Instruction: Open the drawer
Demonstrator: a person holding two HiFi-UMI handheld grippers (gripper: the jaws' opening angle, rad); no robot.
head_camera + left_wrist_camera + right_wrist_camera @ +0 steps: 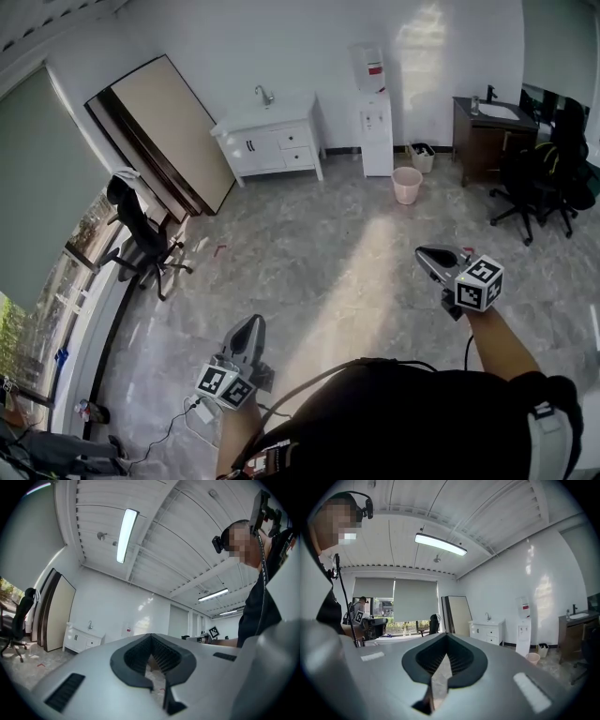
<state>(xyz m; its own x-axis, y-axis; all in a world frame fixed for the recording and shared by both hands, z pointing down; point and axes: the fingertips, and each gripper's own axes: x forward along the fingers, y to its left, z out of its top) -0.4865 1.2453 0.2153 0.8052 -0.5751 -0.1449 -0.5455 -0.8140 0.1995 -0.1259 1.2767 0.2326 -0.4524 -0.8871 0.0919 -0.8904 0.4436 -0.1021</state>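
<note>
A white sink cabinet with two drawers on its right side stands against the far wall, several steps away across the floor. It also shows small in the left gripper view as the cabinet and in the right gripper view as the cabinet. My left gripper is held low at the lower left, pointing toward the cabinet, jaws together and empty. My right gripper is held out at the right, its jaws also closed to a point with nothing between them. Neither gripper is near the drawers.
A water dispenser and a pink bin stand right of the white cabinet. A dark sink cabinet and black chairs fill the right corner. Another chair and a leaning board are at left.
</note>
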